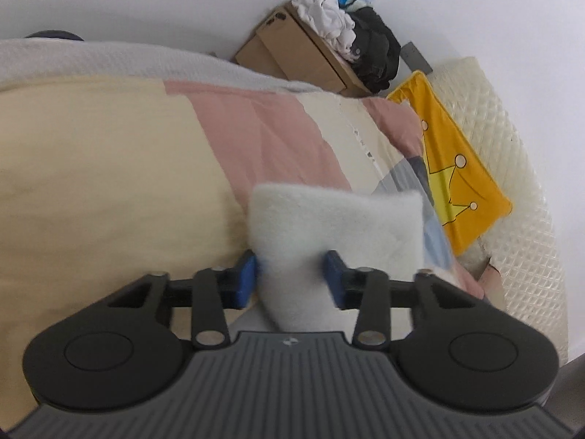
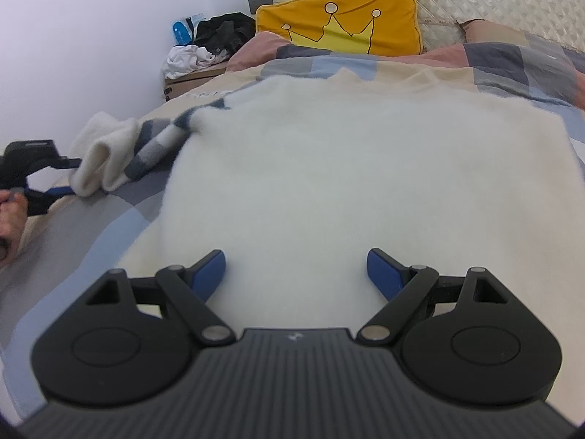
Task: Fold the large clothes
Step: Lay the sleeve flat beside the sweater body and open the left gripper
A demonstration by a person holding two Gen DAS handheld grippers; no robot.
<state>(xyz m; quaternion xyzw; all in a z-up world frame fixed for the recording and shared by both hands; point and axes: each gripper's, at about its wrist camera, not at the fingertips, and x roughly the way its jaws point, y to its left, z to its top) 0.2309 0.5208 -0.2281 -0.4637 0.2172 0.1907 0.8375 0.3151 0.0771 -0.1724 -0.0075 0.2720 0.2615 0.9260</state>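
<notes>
Left gripper (image 1: 290,274) clamped on sleeve cuff (image 1: 329,219), cuff sticking out straight ahead of the jaws; sleeve's long axis runs from there toward sweater body (image 2: 347,183), so left hand is the nearer one for folding it in. Right gripper (image 2: 296,274) spread wide, holding nothing, over the body. Sweater flat on patchwork quilt (image 2: 109,205); yellow pillow (image 2: 340,18) at headboard, cardboard box (image 1: 292,51) by wall

I'm seeing my grippers (image 1: 292,274) (image 2: 296,274) showing black linkages, blue pads (image 2: 206,269), silver rivets and ribbed grey bases.
</notes>
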